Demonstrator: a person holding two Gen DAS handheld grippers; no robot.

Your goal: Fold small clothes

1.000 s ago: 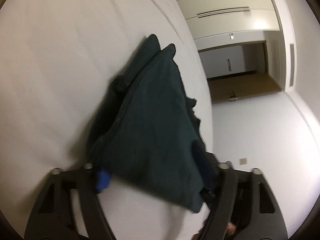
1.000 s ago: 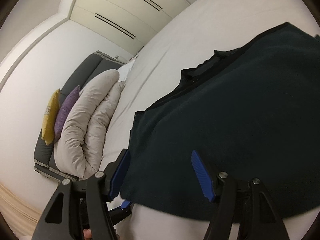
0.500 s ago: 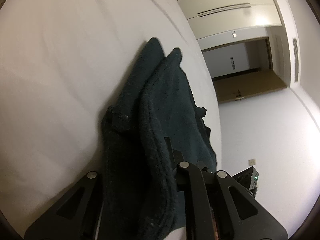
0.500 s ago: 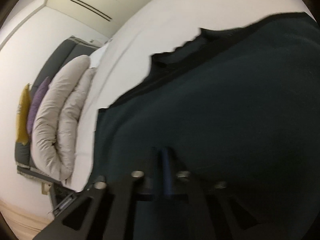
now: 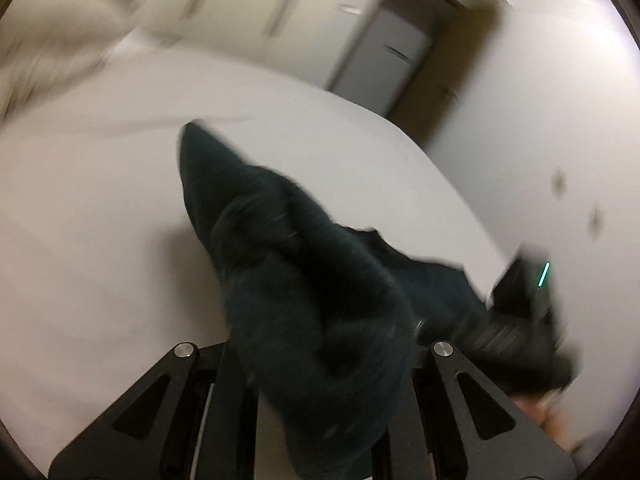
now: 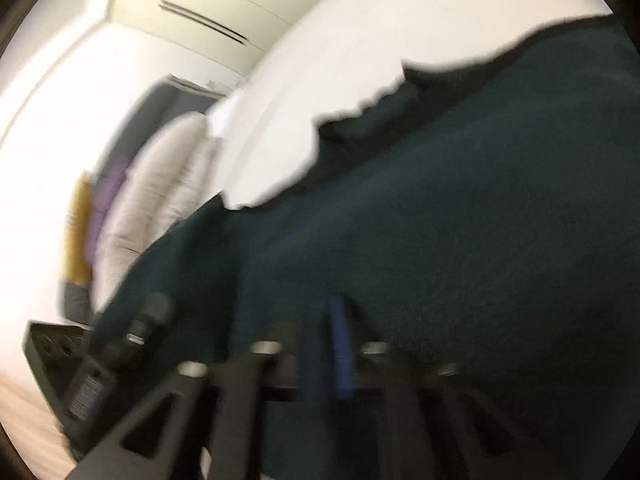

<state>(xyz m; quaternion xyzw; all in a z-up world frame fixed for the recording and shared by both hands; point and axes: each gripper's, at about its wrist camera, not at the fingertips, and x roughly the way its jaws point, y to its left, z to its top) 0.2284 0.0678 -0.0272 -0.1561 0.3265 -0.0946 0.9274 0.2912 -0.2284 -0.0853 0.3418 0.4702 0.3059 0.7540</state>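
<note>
Garment on white bed, duvet roll beyond

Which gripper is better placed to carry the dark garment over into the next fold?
Probably the left. The left gripper is shut on a bunched edge of the dark garment, lifted off the white bed. The right gripper has cloth between its jaws, but they are opening.

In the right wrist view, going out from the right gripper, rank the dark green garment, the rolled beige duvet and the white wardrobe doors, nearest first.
1. Dark green garment: right at the right gripper, filling the lower right; the jaws are opening.
2. Rolled beige duvet: farther out, on the left.
3. White wardrobe doors: farthest, top left, on the back wall.
</note>
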